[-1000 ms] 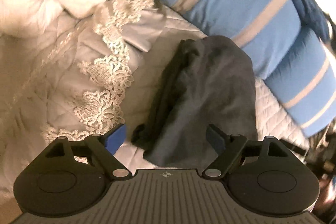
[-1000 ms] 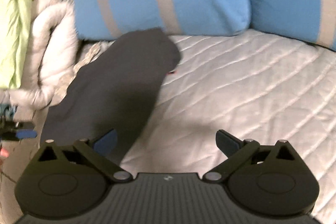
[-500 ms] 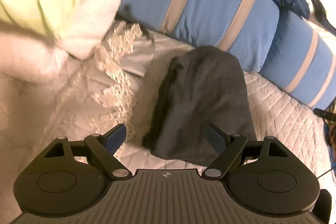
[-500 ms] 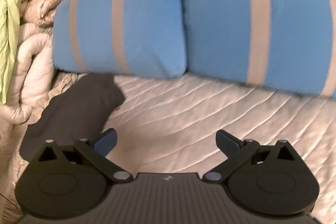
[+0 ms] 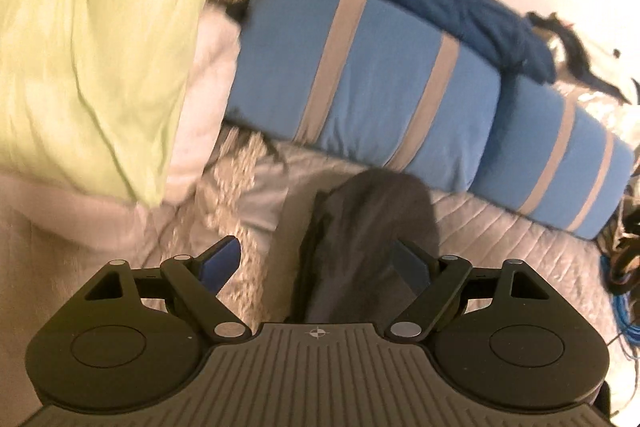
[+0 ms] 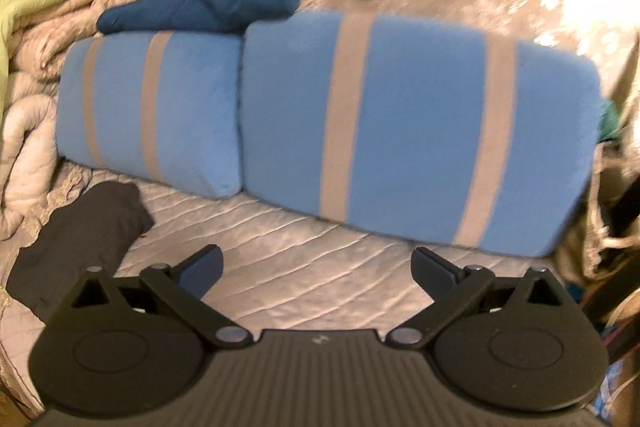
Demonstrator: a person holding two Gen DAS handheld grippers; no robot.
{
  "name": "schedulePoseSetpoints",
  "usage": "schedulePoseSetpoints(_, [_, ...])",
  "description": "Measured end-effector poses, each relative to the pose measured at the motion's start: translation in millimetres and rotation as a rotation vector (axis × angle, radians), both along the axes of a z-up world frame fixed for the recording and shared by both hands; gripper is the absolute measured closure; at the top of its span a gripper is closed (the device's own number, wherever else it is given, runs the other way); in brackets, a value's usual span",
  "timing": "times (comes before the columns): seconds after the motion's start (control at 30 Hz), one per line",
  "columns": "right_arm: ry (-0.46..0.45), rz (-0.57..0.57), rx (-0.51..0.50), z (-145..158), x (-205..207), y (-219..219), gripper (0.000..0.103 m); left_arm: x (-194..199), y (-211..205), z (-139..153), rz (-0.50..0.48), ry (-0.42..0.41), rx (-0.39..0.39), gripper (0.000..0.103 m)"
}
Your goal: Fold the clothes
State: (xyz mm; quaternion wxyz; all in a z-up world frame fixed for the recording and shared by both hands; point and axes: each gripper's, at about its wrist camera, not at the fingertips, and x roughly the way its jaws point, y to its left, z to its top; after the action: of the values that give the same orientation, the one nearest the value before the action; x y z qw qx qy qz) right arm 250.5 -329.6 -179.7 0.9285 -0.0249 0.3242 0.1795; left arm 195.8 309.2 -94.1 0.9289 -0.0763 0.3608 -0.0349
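Observation:
A folded dark grey garment [image 5: 372, 227] lies on the quilted bedspread [image 5: 520, 247], its far end against the blue pillows. My left gripper [image 5: 318, 263] hangs open just above its near end, with nothing between the fingers. In the right wrist view the same dark garment [image 6: 80, 239] lies at the lower left. My right gripper [image 6: 316, 271] stands open over bare quilt [image 6: 320, 255], well to the right of the garment and apart from it.
Two blue pillows with grey stripes [image 6: 400, 131] line the back of the bed. A dark blue garment [image 5: 448, 7] is draped over them. A lime-green cloth [image 5: 92, 39] and pale bedding [image 6: 24, 131] pile up at the left. Cables [image 5: 620, 287] hang at the right edge.
Both grippers have pulled back and tilted up from the dark garment, so more of the pillows and wall shows. The garment stays folded on the bed. Both grippers remain open.

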Motion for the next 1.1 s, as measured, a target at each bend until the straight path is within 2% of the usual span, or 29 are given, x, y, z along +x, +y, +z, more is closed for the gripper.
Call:
schedulePoseSetpoints(0.23, [-0.066,-0.093,0.043,65.0,-27.9,-86.8,0.000,-17.6,-9.1,50.2,-0.047,-0.071,0.040,0.019])
schedulePoseSetpoints(0.5, [-0.112,-0.145,0.053,115.7,-84.2,-160.5,0.000,-50.8,-25.7,86.7,-0.059,-0.154,0.126,0.019])
schedulePoseSetpoints(0.73, [-0.164,-0.119,0.042,130.2,-150.9,-202.8,0.000,-91.0,-30.4,94.7,-0.086,-0.210,0.146,0.019])
schedulePoseSetpoints(0.97, [-0.215,-0.119,0.073,125.5,-218.7,-242.5,0.000,-134.1,-38.1,87.9,-0.091,-0.292,0.254,0.019])
schedulePoseSetpoints(1.1, [-0.245,-0.111,0.049,119.6,-248.3,-259.6,0.000,-152.7,-34.2,85.3,-0.102,-0.312,0.222,0.019])
